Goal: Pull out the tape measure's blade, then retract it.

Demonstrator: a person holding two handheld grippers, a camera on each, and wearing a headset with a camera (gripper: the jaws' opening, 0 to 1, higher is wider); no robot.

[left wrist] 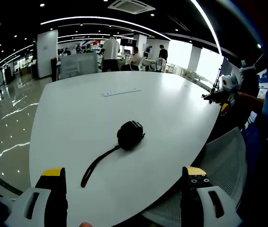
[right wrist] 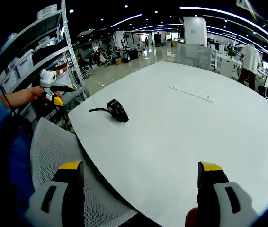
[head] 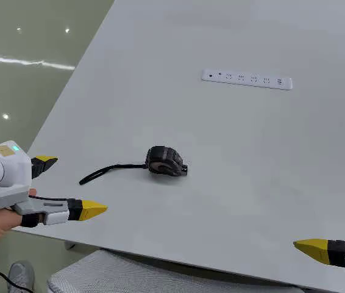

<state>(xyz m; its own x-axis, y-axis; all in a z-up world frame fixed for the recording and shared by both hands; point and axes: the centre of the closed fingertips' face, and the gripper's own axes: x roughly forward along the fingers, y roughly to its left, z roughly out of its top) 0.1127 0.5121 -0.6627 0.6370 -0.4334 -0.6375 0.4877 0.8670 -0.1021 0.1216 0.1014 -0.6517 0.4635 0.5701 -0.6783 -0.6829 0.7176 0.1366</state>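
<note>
A black tape measure lies on the white table, its black wrist strap trailing to the left; the blade is inside the case. It also lies ahead in the left gripper view as tape measure and far off in the right gripper view as tape measure. My left gripper hovers open at the table's left edge, yellow tips pointing right, apart from the strap. My right gripper is open at the lower right, well away from the case. Both grippers hold nothing.
A white power strip lies farther back on the table. A grey mesh chair stands below the near edge. Glossy floor lies to the left. People and desks stand in the distance beyond the table in both gripper views.
</note>
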